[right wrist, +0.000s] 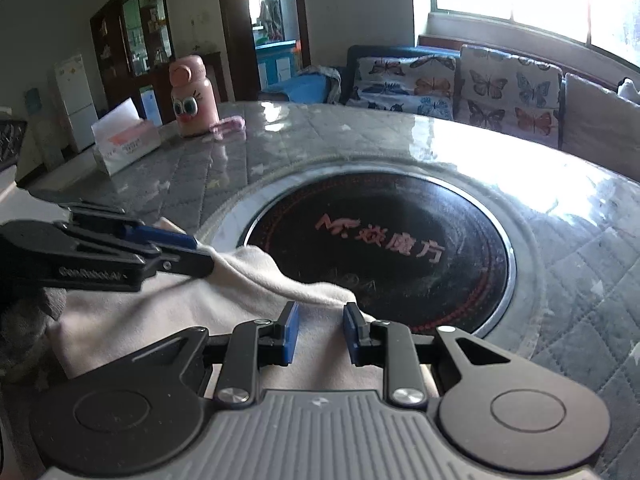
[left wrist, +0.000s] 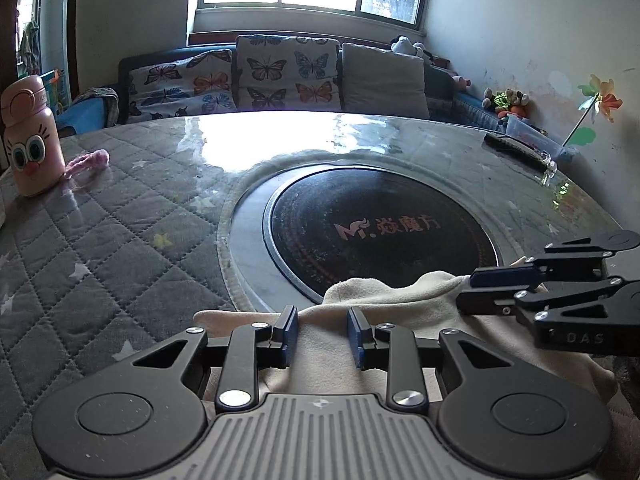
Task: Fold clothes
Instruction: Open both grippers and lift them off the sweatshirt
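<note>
A cream-coloured garment (left wrist: 384, 304) lies bunched at the near edge of the round table, partly over the black hotplate (left wrist: 380, 224). My left gripper (left wrist: 323, 334) is open, its blue pads on either side of a strip of the cloth. In the right wrist view the same garment (right wrist: 224, 300) lies under my right gripper (right wrist: 318, 332), which is open over its edge. Each gripper shows in the other's view: the right one (left wrist: 472, 292) at the right, the left one (right wrist: 200, 254) at the left, both low on the cloth.
The table has a grey quilted cover (left wrist: 100, 240) under glass. A pink cartoon bottle (left wrist: 30, 140) and a pink fluffy item (left wrist: 90, 162) stand at far left, a tissue box (right wrist: 124, 140) nearby. A black remote (left wrist: 516, 150) lies far right. A sofa with butterfly cushions (left wrist: 280, 76) is behind.
</note>
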`<control>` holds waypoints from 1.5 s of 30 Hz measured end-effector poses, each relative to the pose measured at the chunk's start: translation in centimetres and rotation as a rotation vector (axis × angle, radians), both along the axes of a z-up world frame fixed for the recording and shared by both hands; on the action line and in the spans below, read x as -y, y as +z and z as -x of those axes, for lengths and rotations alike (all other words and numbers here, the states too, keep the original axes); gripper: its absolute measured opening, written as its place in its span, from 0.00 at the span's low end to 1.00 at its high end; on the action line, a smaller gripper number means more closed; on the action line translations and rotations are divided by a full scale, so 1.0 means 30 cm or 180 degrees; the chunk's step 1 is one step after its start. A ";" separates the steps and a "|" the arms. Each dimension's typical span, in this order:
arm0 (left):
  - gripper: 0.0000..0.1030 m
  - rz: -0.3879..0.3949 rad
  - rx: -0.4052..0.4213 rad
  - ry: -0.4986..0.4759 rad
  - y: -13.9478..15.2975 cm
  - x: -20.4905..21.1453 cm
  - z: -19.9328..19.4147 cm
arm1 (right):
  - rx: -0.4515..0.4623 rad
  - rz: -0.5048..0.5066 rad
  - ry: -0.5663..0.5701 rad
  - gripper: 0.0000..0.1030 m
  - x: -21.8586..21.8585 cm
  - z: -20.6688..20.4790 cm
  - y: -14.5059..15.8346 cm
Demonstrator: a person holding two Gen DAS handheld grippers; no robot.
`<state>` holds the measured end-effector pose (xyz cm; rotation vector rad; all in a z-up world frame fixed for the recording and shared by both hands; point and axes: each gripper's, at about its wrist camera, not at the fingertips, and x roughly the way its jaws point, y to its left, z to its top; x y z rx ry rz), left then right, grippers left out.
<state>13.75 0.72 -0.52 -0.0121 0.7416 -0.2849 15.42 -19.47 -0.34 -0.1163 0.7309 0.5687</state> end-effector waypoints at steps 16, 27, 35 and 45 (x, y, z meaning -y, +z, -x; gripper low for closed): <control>0.87 -0.0031 0.0165 0.0243 0.053 -0.063 0.117 | 0.0168 0.0101 0.0216 0.58 -0.069 0.098 0.039; 1.00 -0.0028 0.0253 0.0578 0.070 -0.182 0.261 | 0.0363 0.0190 0.0547 0.70 -0.143 0.243 0.031; 1.00 -0.0077 0.0158 0.0686 0.010 -0.213 0.348 | 0.0371 0.0282 0.0568 0.71 -0.159 0.275 -0.006; 1.00 -0.0052 0.0170 0.0769 0.003 -0.239 0.370 | 0.0446 0.0329 0.0633 0.80 -0.177 0.284 0.017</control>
